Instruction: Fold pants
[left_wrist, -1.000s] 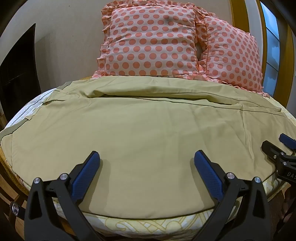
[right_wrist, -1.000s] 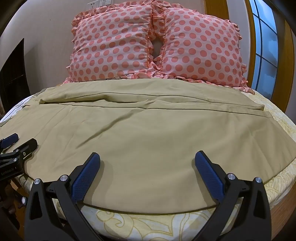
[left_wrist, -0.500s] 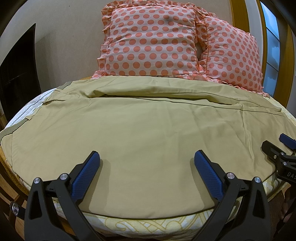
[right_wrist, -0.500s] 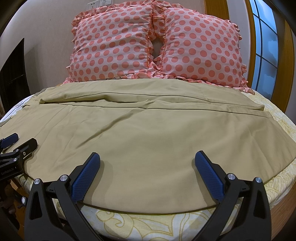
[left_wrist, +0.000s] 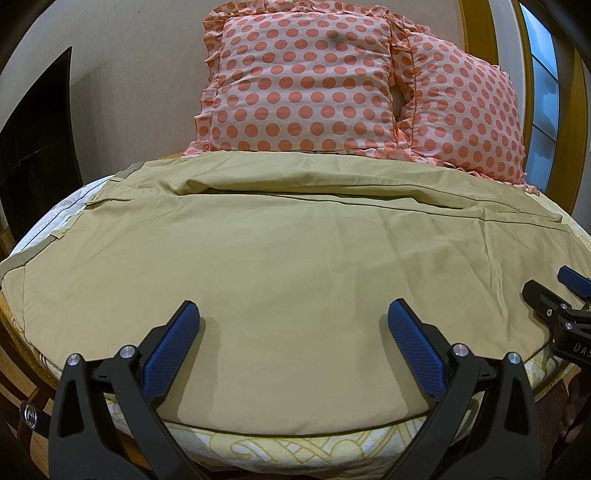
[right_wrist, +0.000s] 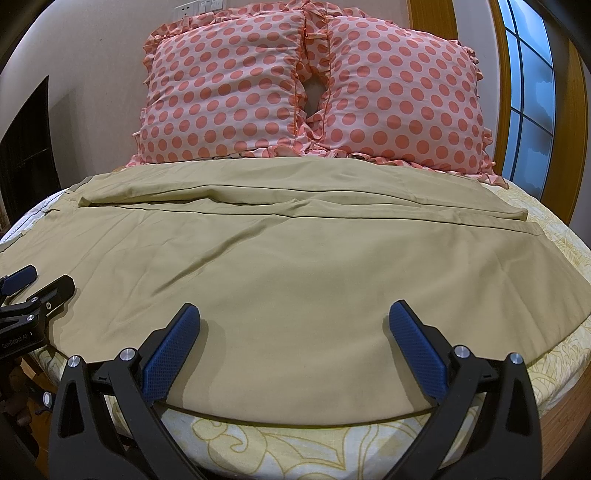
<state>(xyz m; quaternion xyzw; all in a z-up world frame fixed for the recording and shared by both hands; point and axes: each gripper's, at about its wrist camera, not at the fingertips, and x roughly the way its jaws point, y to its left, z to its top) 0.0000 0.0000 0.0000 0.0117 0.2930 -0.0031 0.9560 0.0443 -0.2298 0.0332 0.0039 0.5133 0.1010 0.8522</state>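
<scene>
Pants (left_wrist: 295, 266) spread flat across bed (left_wrist: 280, 448), khaki, waistband at left end, legs running toward right end, 1 leg lying beyond other, just below 2 polka-dot pillows (right_wrist: 310, 85). Near edge of pants just short of bed's near edge. Left gripper (left_wrist: 293, 325) spread wide, empty, hovering over near edge of pants. Right gripper (right_wrist: 294, 325) also spread wide, empty, over same edge, farther toward hem end.

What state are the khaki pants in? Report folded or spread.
Spread. The pants lie flat across the bed, both legs side by side; both grippers hover open.
</scene>
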